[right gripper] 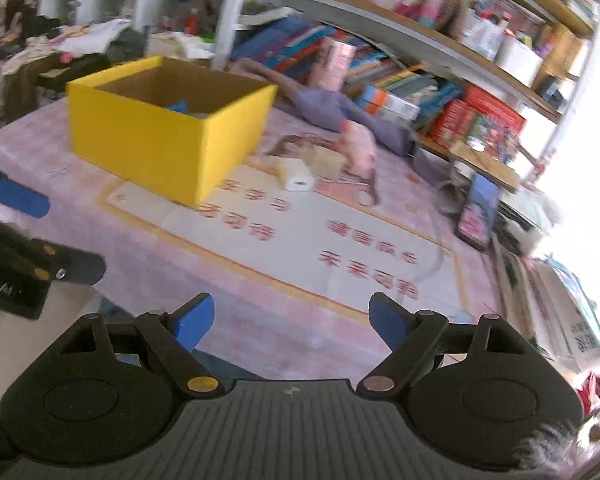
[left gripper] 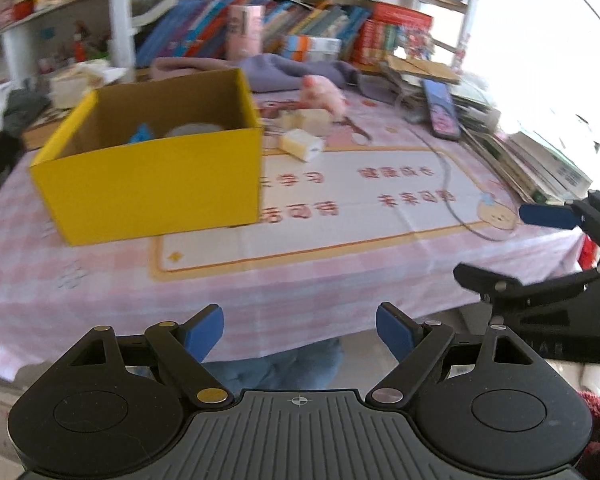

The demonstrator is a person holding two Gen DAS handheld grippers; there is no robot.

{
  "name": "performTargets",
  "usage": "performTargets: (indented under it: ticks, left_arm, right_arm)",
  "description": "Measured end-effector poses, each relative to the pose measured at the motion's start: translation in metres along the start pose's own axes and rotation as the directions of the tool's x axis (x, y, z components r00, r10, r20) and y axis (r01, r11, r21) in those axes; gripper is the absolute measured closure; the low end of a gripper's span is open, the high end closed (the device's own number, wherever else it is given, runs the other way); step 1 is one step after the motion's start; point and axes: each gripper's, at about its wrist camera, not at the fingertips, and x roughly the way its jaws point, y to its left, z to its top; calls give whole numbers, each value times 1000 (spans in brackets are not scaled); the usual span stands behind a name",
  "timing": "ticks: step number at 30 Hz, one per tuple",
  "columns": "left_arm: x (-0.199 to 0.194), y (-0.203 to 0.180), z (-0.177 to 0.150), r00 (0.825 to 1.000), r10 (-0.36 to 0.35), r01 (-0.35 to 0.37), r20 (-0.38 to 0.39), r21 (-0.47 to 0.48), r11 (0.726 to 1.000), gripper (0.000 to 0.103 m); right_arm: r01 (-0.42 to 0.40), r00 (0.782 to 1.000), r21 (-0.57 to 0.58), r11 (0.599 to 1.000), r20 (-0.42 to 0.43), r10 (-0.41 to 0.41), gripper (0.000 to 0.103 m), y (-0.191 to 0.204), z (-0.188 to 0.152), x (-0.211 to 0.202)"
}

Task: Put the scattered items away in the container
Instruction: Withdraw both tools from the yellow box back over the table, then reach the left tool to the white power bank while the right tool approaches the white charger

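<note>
left gripper [left gripper: 299, 330]: we see the jaws spread wide, blue pads apart, nothing between them, touching nothing. It sits at the bottom of its own frame, over the near table edge.
right gripper [right gripper: 291, 322]: same story, jaws wide, empty, no contact. In the left wrist view it shows at the right edge, also clear of everything.
yellow box [left gripper: 148, 172]: the container, open top, left of centre in both views. Cardboard, light, we judge it slides if bumped. A blue item and something pale already lie inside; too blurred to name.
white block [left gripper: 302, 145]: just right of the box's far corner, centre of frame. Small, boxy, likely stiff and light. We'd pinch across the short flat sides.
wooden blocks [left gripper: 306, 120]: just behind the white block. Rigid, flat faces, easy pinch, low slip risk in our view.
pink toy [left gripper: 324, 94]: upper centre, behind the blocks. Looks soft; we expect it to squash, so grab the body mid-section.
scissors [right gripper: 360, 188]: lying flat right of the blocks, thin and low. Hardest pick, we think: take them at the handles.
phone [left gripper: 440, 110]: upper right, on the stack of books. Not clearly part of the job.
</note>
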Motion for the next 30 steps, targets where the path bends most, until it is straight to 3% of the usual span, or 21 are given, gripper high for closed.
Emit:
performTargets:
  ticks: [8, 15, 20, 24, 30]
  left_arm:
    - [23, -29, 22, 997, -68, 65, 20, 110, 992, 17]
    - [58, -45, 46, 996, -94, 91, 7, 153, 984, 17]
    - [84, -63, 72, 996, -87, 81, 20, 192, 978, 17]
    - [108, -68, 95, 998, -47, 41, 31, 165, 985, 18]
    - [146, -70, 131, 999, 34, -36, 29, 53, 998, 18]
  right_arm:
    - [49, 998, 112, 992, -41, -44, 21, -38, -4, 17]
    - [58, 997, 163, 985, -57, -50, 22, -67, 1, 44]
    - [47, 998, 209, 977, -54, -37, 32, -99, 11, 71]
    - [24, 999, 226, 974, -37, -16, 32, -129, 23, 91]
    - [-59, 998, 201, 978, -15, 63, 32, -167, 47, 126]
